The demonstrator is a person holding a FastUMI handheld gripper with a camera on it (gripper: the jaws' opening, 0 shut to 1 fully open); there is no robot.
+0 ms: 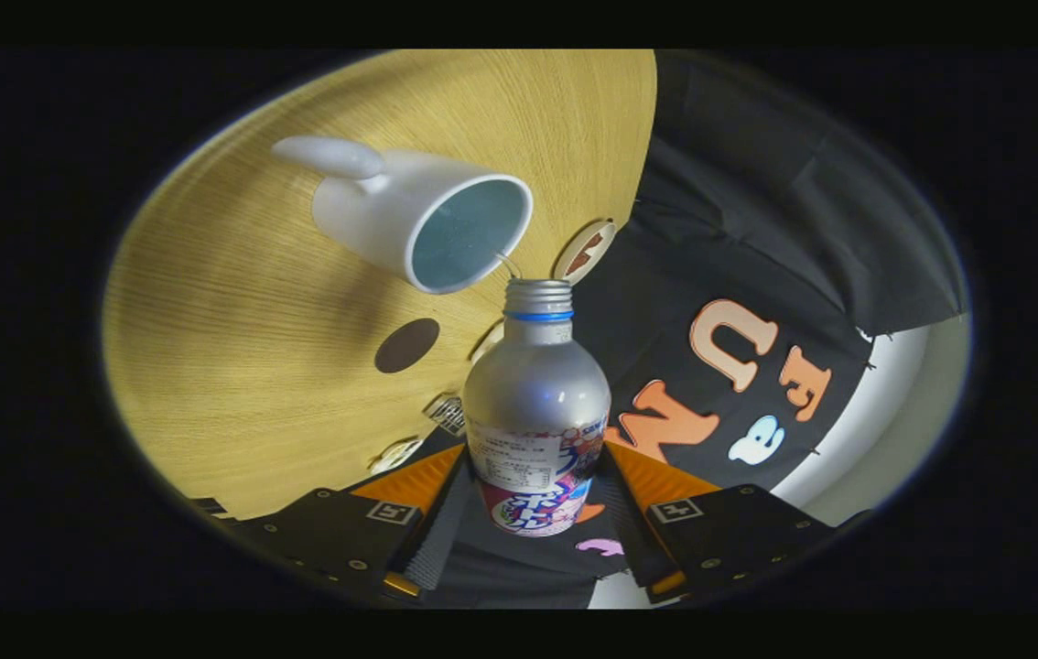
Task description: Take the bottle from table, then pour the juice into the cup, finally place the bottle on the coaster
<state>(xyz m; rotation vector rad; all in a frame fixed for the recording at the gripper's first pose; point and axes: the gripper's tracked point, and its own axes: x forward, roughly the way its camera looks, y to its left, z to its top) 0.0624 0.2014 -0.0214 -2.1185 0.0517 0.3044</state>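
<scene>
A silver bottle (535, 403) with a blue neck ring and a printed label sits between my fingers, and my gripper (533, 508) is shut on its lower body. The whole view is rolled, so the bottle is tipped over. Its open mouth points at the rim of a white cup (418, 220) with a pale blue inside and a handle, standing on the wooden table (235, 366). A thin stream runs from the mouth toward the cup's rim. A dark round coaster (406, 345) lies on the table near the cup.
A small oval tag (585, 251) lies at the table's edge beyond the bottle's mouth. Small pale items (395, 453) lie on the table close to my fingers. The black cloth wall (757, 229) runs along the table's far edge.
</scene>
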